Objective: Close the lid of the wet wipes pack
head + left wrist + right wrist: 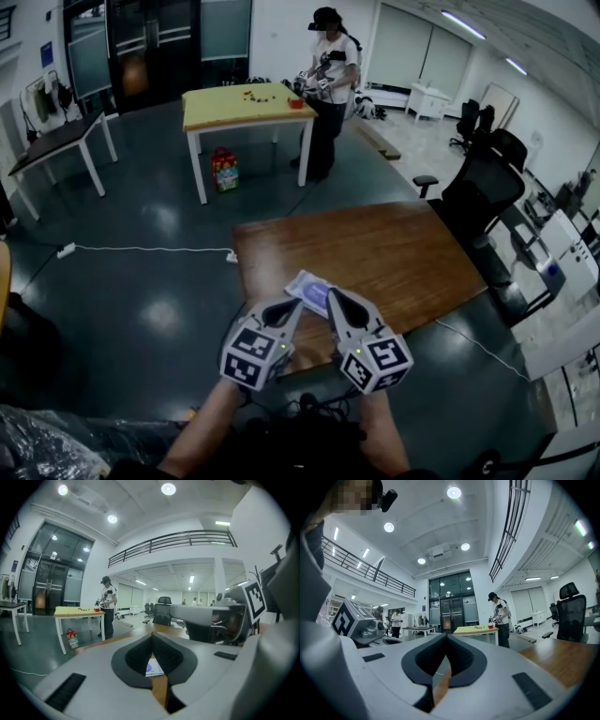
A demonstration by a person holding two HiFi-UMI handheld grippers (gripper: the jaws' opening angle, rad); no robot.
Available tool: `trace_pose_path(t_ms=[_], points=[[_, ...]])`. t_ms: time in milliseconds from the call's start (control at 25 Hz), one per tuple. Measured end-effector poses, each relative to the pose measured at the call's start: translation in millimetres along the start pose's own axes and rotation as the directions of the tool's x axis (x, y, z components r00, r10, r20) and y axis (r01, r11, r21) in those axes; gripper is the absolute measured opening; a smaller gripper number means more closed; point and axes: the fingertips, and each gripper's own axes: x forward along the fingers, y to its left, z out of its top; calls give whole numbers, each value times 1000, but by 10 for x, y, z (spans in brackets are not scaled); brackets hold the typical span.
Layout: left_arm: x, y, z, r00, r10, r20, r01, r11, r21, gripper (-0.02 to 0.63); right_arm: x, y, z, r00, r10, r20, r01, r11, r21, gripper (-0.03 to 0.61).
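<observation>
Clenched empty, left gripper (296,307) and right gripper (335,300) faced the wet wipes pack (309,291) at twelve o'clock, seemingly light, soft, better pressed than pinched

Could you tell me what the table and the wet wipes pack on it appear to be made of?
Table: wood or wood-look laminate, judging by its brown streaked grain and soft sheen.
Wet wipes pack: probably soft plastic film, as it looks pale blue-white and flat, though it is too small to confirm.
</observation>
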Motion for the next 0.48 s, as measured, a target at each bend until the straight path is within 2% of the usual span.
trace_pose_path(t_ms=[480], points=[[42, 24, 6, 1000, 3, -10, -3, 1000, -2, 6, 45, -41, 46, 1000, 4, 3, -4, 1000, 3, 11]])
